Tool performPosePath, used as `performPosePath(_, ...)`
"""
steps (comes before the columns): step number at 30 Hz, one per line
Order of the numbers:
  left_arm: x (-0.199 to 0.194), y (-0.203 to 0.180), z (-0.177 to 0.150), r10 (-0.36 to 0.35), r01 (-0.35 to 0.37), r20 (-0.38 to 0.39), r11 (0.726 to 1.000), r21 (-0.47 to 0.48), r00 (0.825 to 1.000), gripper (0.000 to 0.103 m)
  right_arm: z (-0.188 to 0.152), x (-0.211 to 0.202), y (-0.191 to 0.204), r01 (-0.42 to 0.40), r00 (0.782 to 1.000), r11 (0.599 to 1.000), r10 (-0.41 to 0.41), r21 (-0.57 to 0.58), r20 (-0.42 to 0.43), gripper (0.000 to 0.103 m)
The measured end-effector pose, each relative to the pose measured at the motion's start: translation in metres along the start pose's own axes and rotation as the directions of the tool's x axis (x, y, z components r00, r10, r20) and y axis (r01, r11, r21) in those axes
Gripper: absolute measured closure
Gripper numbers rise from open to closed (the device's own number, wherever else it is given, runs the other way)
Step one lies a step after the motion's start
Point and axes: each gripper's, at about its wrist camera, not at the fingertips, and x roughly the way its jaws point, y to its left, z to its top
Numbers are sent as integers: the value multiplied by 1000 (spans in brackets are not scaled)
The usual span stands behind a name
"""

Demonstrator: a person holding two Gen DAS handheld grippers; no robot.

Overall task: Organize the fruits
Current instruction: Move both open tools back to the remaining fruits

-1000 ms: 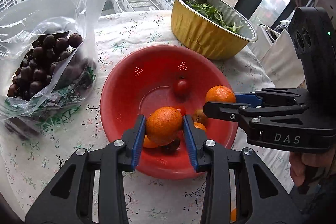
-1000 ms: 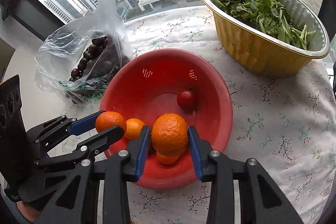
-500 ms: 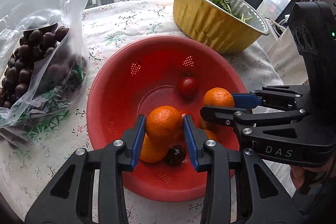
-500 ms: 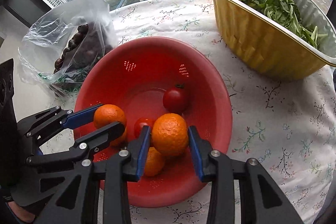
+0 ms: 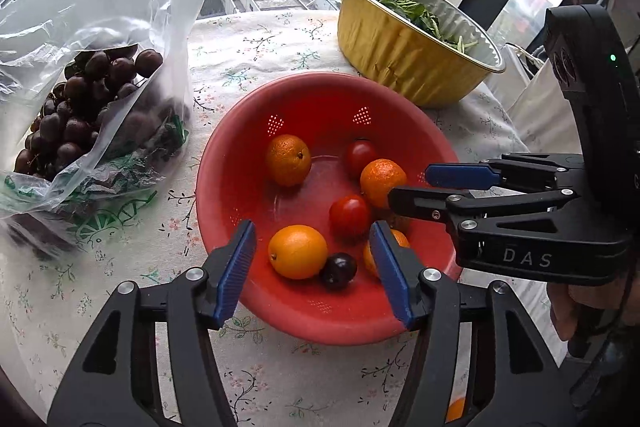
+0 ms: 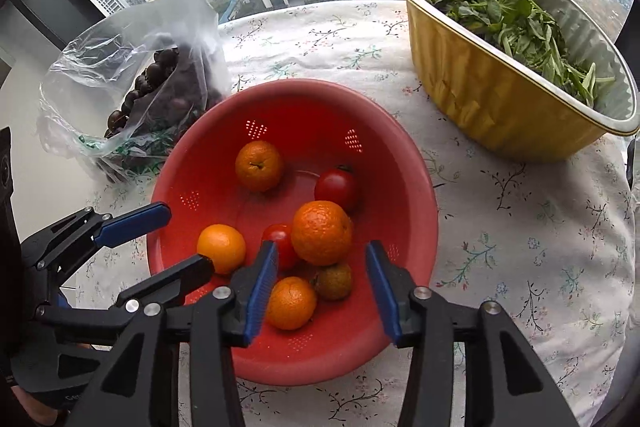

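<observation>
both my left gripper (image 5: 314,269) and right gripper (image 6: 322,287) hang over the red colander (image 5: 224,163), jaws opening, gripping nothing; the oranges (image 5: 288,159) lie loose inside it.

Two black grippers with blue pads

The left gripper (image 5: 312,265) is black plastic with two long fingers. Each finger has a blue ribbed pad (image 5: 234,273) on its inner side. Round silver screws (image 5: 194,273) sit on the joints. The right gripper (image 5: 408,189) looks the same: black arms, blue pads, silver screws. White letters "DAS" (image 5: 527,257) are printed on its side. Above it stands a tall black block (image 5: 588,67) with a small green light (image 5: 612,57) and two round holes. A hand (image 5: 576,311) shows below that gripper, and the other hand (image 6: 28,407) shows in the right wrist view.
</observation>
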Motion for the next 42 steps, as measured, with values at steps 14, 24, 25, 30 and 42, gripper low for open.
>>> performPosePath(14,-48,-5,-99,1,-2,-60,1000,-7,998,11,-87,-55,-7,-11,1000,998,10,59,12,44)
performPosePath(24,-75,-46,-197,-44,58,-120,992,114,992,11,-224,-86,-5,-3,997,997,9,81,-74,44)
performPosePath(25,-74,-53,-205,-59,77,-134,987,140,989,11,-238,-85,-3,1,996,997,5,72,-90,44)
performPosePath(30,-66,-100,-241,-94,152,-206,946,287,974,11,-295,-78,1,5,987,995,11,100,-158,44)
performPosePath(42,-31,-153,-239,-79,190,-251,870,454,965,12,-330,-87,-13,68,990,984,-47,162,-132,44)
